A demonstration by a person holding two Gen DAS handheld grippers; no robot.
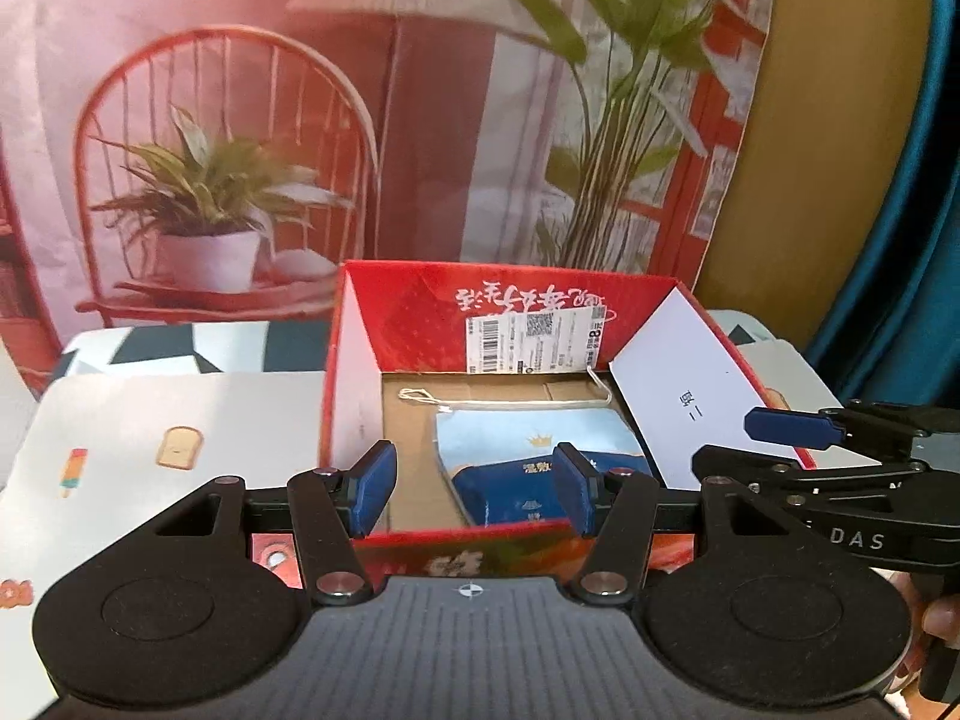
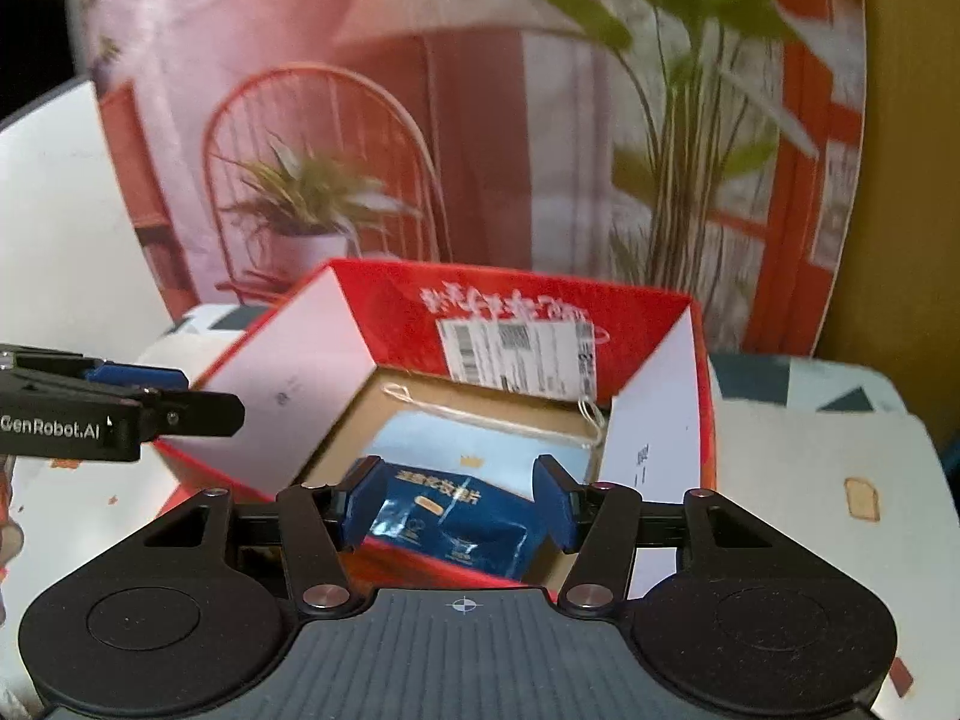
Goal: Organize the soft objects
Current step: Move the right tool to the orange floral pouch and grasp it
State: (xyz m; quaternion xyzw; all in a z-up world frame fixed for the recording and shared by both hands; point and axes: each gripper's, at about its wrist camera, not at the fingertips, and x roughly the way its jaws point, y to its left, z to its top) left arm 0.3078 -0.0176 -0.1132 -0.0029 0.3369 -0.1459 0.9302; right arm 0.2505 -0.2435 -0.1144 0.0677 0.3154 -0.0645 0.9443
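In the left wrist view we hold our left gripper (image 1: 474,495) just above the near wall of the red box (image 1: 354,360), its jaws spread wide with nothing between them; inside, on the cardboard floor, lies a dark blue soft pack (image 1: 516,489) resting on a pale blue pouch (image 1: 528,435) whose white cord (image 1: 516,405) trails toward the back wall, under a barcode label (image 1: 534,339). Our right gripper (image 1: 792,426) reaches in from the right over the box's rim, but we cannot tell from here how its jaws stand. In the right wrist view our right gripper (image 2: 462,504) frames the blue pack from above, jaws parted wide and clear of it, while the left gripper (image 2: 141,378) shows edge-on at the left. We judge the blue pack light, crinkly and a little slick, likely to buckle under a pinch, so we would take it across a sealed edge or its narrow middle; the pouch beneath looks limp and is best lifted by a bunched fold.
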